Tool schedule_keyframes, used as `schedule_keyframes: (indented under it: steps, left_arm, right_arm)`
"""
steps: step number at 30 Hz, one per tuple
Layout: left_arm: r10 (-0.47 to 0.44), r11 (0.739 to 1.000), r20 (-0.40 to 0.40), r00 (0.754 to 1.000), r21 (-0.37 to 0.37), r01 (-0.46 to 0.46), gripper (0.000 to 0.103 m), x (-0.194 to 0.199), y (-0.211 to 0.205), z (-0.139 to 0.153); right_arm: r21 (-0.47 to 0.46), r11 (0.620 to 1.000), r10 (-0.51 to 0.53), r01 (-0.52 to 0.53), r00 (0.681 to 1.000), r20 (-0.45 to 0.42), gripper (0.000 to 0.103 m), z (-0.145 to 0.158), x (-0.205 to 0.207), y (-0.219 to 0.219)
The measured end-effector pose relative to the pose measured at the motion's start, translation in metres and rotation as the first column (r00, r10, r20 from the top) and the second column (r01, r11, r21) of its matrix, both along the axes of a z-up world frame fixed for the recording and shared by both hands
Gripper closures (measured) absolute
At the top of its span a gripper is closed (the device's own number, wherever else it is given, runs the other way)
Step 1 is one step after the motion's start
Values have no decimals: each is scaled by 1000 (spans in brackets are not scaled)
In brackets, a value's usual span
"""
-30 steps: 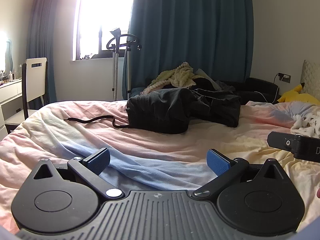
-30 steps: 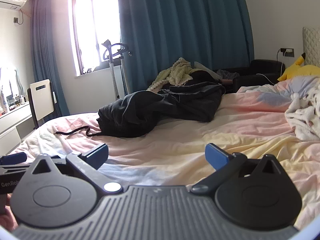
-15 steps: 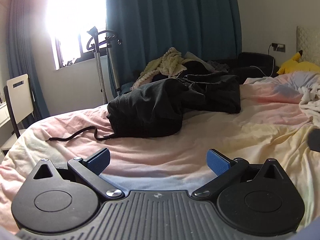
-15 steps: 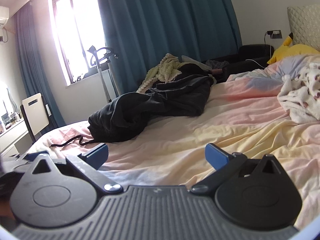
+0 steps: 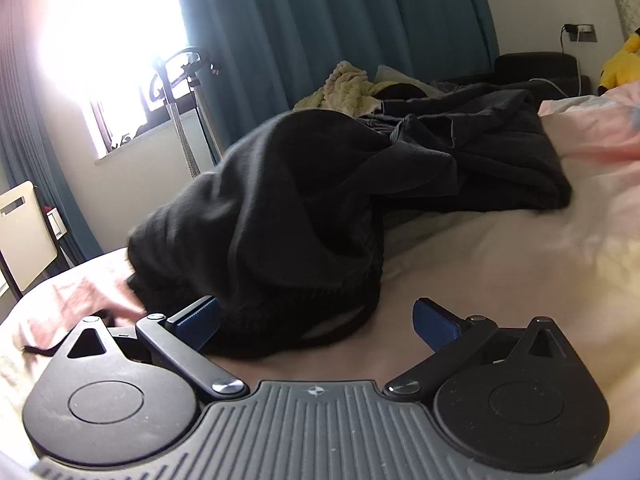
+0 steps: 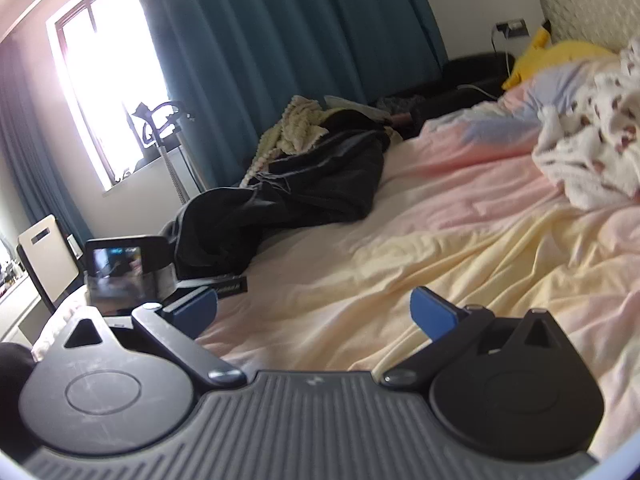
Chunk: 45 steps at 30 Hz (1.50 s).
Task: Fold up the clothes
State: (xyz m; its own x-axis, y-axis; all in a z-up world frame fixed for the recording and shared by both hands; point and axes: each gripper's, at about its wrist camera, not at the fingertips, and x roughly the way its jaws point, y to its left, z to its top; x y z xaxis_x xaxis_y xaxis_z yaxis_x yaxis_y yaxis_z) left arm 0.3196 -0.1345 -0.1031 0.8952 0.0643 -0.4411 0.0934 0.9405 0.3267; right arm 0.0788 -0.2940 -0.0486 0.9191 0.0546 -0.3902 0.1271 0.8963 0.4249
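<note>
Grippers first: left gripper (image 5: 316,322) is spread wide, nothing pinched, sitting low on the bed sheet (image 5: 500,264). Hem of the black garment (image 5: 280,216) bulges into the gap at bottom centre of the left view; left pad (image 5: 198,320) is touching or just beside the cloth edge, right pad (image 5: 434,322) is clear of it. Frame is motion-blurred, so exact contact is hard to call.

Right gripper (image 6: 314,310) is also wide and holding nothing, over bare yellow-pink sheet (image 6: 400,264) at lower centre of its view. Left unit's camera body (image 6: 128,268) shows at middle left there, just in front of the black garment (image 6: 256,224).

Step, as I read it: approach and first grab. Nothing is folded yet; the garment is a crumpled heap running from frame centre up toward the upper right in the left view.

Next move likely needs: left closes on the near hem, right swings over to a second edge, then lift and spread flat. A cord (image 5: 38,350) trails at lower left; could snag.

Further back: cream knit pile (image 5: 348,92) behind the black heap, white patterned cloth (image 6: 592,152) at right of the right view, yellow plush (image 6: 556,56) upper right, steamer stand (image 5: 180,112) by the blue curtain (image 5: 320,20) and window.
</note>
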Motion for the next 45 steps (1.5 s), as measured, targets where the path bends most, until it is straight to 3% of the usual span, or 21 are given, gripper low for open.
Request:
schedule_keyframes:
  steps: [4, 8, 10, 12, 15, 17, 20, 27, 31, 33, 35, 37, 38, 39, 41, 43, 45]
  left_arm:
    - [82, 988, -5, 997, 131, -81, 0, 50, -20, -10]
    - [157, 966, -57, 986, 215, -142, 1, 87, -22, -17]
    - [161, 969, -51, 986, 198, -148, 16, 85, -20, -12]
    - [166, 978, -54, 985, 136, -158, 45, 77, -11, -1]
    - [160, 987, -99, 982, 35, -157, 67, 60, 5, 24]
    - [127, 992, -101, 987, 23, -125, 76, 44, 15, 45]
    - [71, 997, -113, 991, 19, -69, 78, 19, 38, 78]
    - [-38, 990, -75, 996, 132, 48, 81, -55, 97, 148]
    - [-66, 978, -70, 995, 195, 79, 85, -98, 134, 174]
    - [-104, 972, -109, 989, 200, 124, 85, -113, 156, 171]
    - [-146, 957, -133, 980, 231, 174, 84, -134, 168, 151]
    - [-213, 939, -138, 967, 244, 241, 76, -159, 173, 127]
    - [-241, 928, -129, 962, 260, 268, 67, -172, 171, 115]
    - [-241, 931, -119, 963, 251, 264, 41, -181, 171, 107]
    - [-197, 963, -89, 976, 168, 210, 9, -194, 176, 99]
    - [-169, 983, -63, 984, 65, 173, 6, -206, 187, 96]
    - [-157, 986, -82, 984, 34, 160, 5, -211, 192, 88]
  right_arm:
    - [36, 999, -4, 5, 1000, -14, 0, -16, 15, -10]
    - [-14, 1000, -13, 12, 996, -92, 0, -39, 37, -13]
    - [-4, 1000, -13, 13, 996, -93, 0, -44, 41, -14]
    - [-17, 1000, -12, 10, 996, -85, 0, -45, 42, -12]
    - [-52, 999, 9, -13, 998, -64, 0, -41, 39, -5]
    - [-79, 997, 12, -15, 999, -47, 0, -37, 36, -3]
    - [-110, 994, -22, 20, 1000, -20, 0, -30, 30, -5]
    - [-168, 985, -27, 31, 999, 21, 0, -16, 17, 0]
    - [-195, 981, -16, 22, 999, 33, 0, -9, 10, 5]
    - [-193, 981, -4, 13, 999, 47, 0, -4, 5, 8]
    - [-199, 980, 13, -2, 998, 54, 0, -2, 3, 13]
    - [-206, 978, 32, -20, 998, 56, 0, -1, 2, 18]
    - [-211, 977, 42, -30, 998, 50, 0, -1, 4, 20]
    - [-218, 975, 49, -39, 998, 41, 0, -3, 5, 22]
    - [-223, 973, 59, -53, 998, 18, 0, -5, 7, 24]
    - [-200, 978, 57, -57, 998, -6, 0, -6, 7, 24]
    - [-164, 985, 58, -58, 998, -4, 0, -4, 5, 22]
